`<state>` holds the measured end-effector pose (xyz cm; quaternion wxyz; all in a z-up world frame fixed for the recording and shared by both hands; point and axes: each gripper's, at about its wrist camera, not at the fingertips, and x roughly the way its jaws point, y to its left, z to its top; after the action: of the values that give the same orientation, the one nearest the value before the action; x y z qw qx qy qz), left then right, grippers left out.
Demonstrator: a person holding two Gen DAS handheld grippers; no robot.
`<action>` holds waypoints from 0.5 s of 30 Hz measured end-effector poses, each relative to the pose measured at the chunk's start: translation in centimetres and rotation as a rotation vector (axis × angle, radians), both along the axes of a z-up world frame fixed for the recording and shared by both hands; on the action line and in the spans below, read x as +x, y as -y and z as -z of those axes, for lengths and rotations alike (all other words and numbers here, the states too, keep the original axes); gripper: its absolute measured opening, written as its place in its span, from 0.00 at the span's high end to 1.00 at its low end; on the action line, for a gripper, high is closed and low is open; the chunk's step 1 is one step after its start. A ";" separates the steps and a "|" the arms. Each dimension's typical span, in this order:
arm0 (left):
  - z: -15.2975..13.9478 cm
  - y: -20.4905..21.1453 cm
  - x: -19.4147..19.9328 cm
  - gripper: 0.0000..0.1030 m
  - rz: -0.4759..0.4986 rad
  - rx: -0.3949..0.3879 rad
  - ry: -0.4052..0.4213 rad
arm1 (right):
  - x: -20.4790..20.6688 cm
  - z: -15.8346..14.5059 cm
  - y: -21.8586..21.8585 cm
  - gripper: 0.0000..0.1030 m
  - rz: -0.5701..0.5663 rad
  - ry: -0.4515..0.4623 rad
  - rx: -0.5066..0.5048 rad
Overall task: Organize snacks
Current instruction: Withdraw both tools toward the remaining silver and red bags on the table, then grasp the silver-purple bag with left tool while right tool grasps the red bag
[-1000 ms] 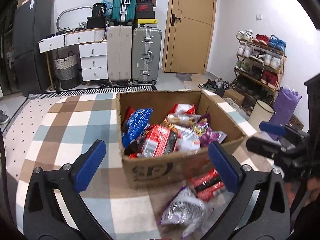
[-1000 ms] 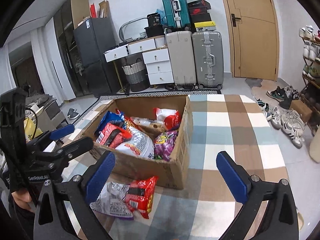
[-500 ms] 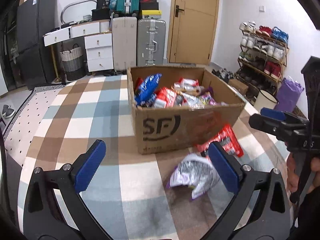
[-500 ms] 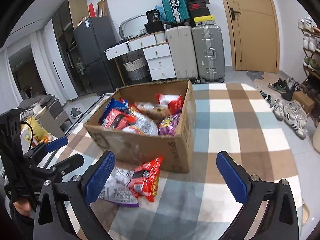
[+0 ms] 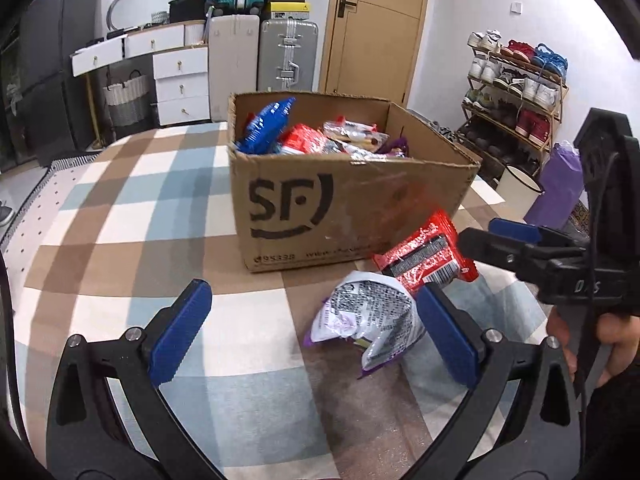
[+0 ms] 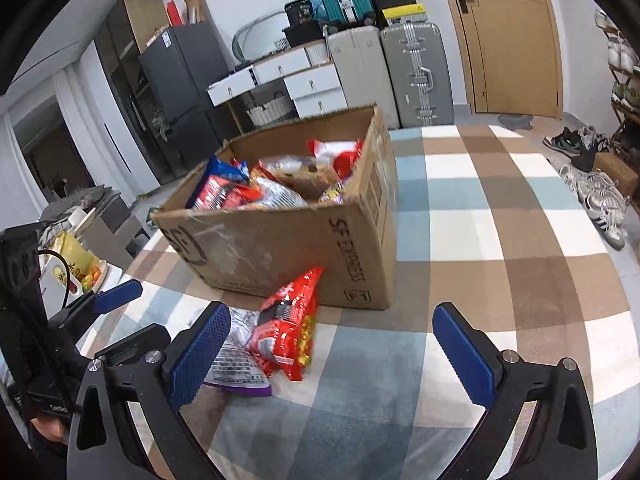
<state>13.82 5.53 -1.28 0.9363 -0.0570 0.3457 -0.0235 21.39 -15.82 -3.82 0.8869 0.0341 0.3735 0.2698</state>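
Note:
A cardboard box [image 5: 344, 208] marked SF, full of snack packs, stands on a checked tablecloth [image 5: 120, 216]; it also shows in the right wrist view [image 6: 280, 248]. In front of it lie a red snack pack [image 5: 428, 256] [image 6: 290, 328] and a silver-and-purple pack [image 5: 368, 320] [image 6: 236, 364]. My left gripper [image 5: 312, 332] is open and empty, low over the cloth, with the silver pack just inside its right finger. My right gripper [image 6: 328, 352] is open and empty, with the red pack near its left finger. Each gripper also shows in the other's view: the right one [image 5: 516, 240], the left one [image 6: 116, 296].
Suitcases [image 5: 288, 56], white drawers [image 5: 180, 80] and a door [image 5: 376, 28] stand behind the table. A shoe rack [image 5: 516, 92] and a purple bag [image 5: 560, 184] are at the right. A fridge [image 6: 180, 92] is at the left.
Both grippers have dropped lower and closer to the two packs in front of the box. The box now shows from the side. Both stay open.

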 end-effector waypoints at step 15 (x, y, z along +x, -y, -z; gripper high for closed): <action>2.8 1.0 2.0 0.01 0.042 -0.028 -0.074 | 1.5 2.4 -1.3 0.17 -0.083 -0.108 0.080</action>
<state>15.85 4.48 -4.11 0.9212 -0.0636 0.3810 -0.0461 22.93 -14.51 -6.20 0.8514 0.0682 0.4108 0.3189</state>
